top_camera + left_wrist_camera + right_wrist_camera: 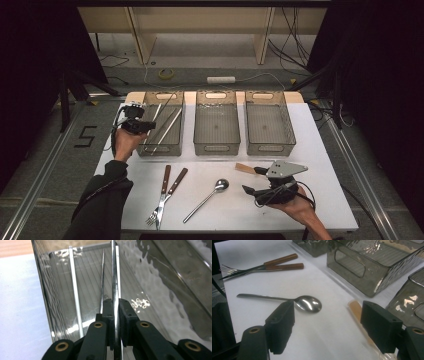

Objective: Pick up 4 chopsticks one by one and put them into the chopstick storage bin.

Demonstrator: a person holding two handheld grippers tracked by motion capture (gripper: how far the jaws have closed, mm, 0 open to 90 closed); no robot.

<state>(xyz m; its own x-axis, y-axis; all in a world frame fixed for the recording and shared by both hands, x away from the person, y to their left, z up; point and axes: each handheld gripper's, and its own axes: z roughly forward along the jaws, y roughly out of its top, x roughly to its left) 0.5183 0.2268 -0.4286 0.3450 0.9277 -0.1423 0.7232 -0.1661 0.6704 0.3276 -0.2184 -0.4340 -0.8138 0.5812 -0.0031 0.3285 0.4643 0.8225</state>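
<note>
My left gripper (136,125) hovers over the near left corner of the left bin (161,148). In the left gripper view it (115,303) is shut on a thin metal rod (114,275) that points along the bin's length. Two more metal rods (75,295) lie on the bin floor, seen from above as metal rods (167,125). My right gripper (253,180) rests low at the table's front right, open (328,312) with nothing between its jaws. A light wooden handle (244,168) lies just beyond it, partly hidden behind the jaw at handle (356,308).
The middle bin (216,148) and right bin (270,148) stand side by side at the back. Two wooden-handled forks (165,192) and a metal spoon (207,197) lie on the white table (325,200) at the front; spoon (308,303) and forks (262,266) lie left of my right jaws.
</note>
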